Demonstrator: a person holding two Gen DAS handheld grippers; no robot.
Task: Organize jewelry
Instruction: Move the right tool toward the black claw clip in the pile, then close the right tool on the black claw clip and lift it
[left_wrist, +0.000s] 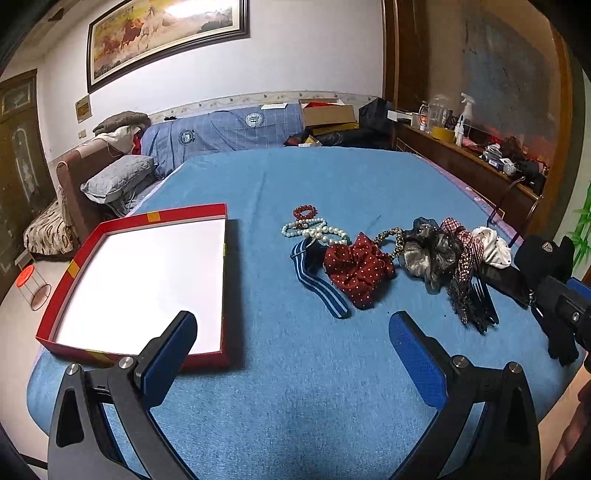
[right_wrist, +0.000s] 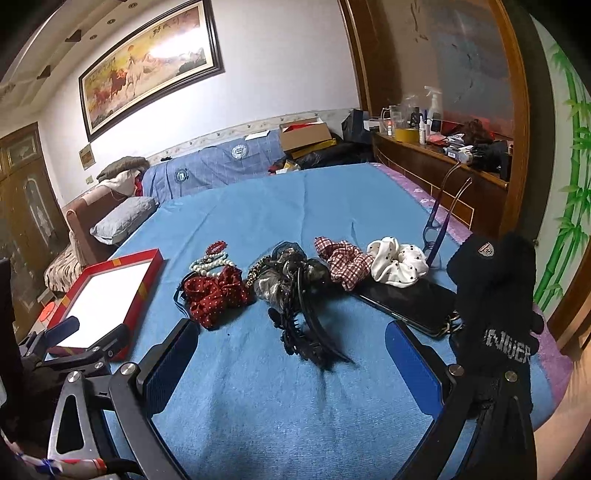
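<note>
An empty red box with a white floor (left_wrist: 147, 280) lies on the blue cloth at the left; it shows in the right wrist view (right_wrist: 107, 288) too. Right of it lies a row of accessories: a red bead bracelet (left_wrist: 305, 212), pearl strands (left_wrist: 314, 229), a blue striped band (left_wrist: 319, 286), a red dotted scrunchie (left_wrist: 358, 269) (right_wrist: 216, 291), a grey-black scrunchie (left_wrist: 430, 253), a checked scrunchie (right_wrist: 343, 262), a white scrunchie (right_wrist: 397, 262) and a black hair claw (right_wrist: 306, 332). My left gripper (left_wrist: 293, 325) is open and empty, near the table's front. My right gripper (right_wrist: 291, 334) is open and empty, just before the hair claw.
A black phone (right_wrist: 410, 302), a black knit glove (right_wrist: 495, 288) and purple glasses (right_wrist: 437, 236) lie at the right end of the row. A sofa with a pillow (left_wrist: 118, 177) stands beyond the table at the left. A cluttered wooden counter (left_wrist: 480, 147) runs along the right.
</note>
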